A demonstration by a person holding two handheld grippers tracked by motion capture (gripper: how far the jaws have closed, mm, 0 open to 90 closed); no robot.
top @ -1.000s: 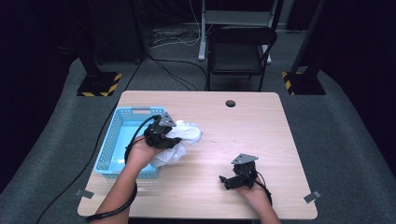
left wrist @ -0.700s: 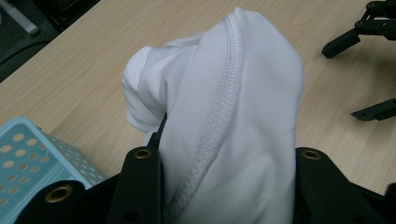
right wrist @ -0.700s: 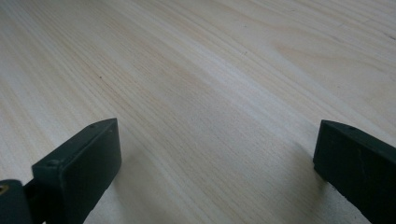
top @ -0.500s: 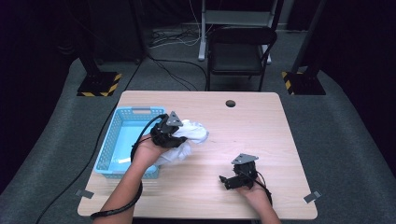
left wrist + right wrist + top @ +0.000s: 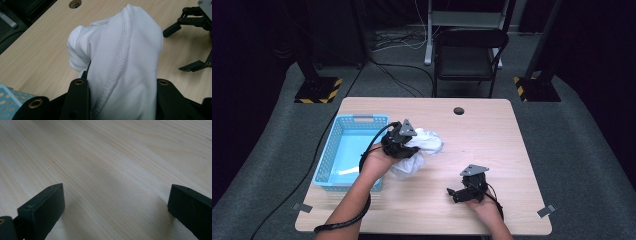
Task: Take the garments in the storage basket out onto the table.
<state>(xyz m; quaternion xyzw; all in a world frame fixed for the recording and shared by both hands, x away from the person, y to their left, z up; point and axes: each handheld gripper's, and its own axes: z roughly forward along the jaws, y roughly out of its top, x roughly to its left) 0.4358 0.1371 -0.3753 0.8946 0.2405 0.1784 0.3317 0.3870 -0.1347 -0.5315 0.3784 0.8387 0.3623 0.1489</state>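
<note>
Cloth gripped and lifted beside the basket, still to be laid out

Right gripper (image 5: pixel 455 192) rests on the table (image 5: pixel 492 135) near the person, jaws spread wide with bare wood between them. Farther off, the left gripper (image 5: pixel 412 146), jaws having just closed, is clenched on a bunched white cloth (image 5: pixel 120 57), held just above the table right of the blue basket (image 5: pixel 328 159). Judging by this, pickup is done; placing or spreading remains.

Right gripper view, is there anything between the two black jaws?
No, the right hand-held gripper stands open with just the bare wooden table between its jaws.
</note>
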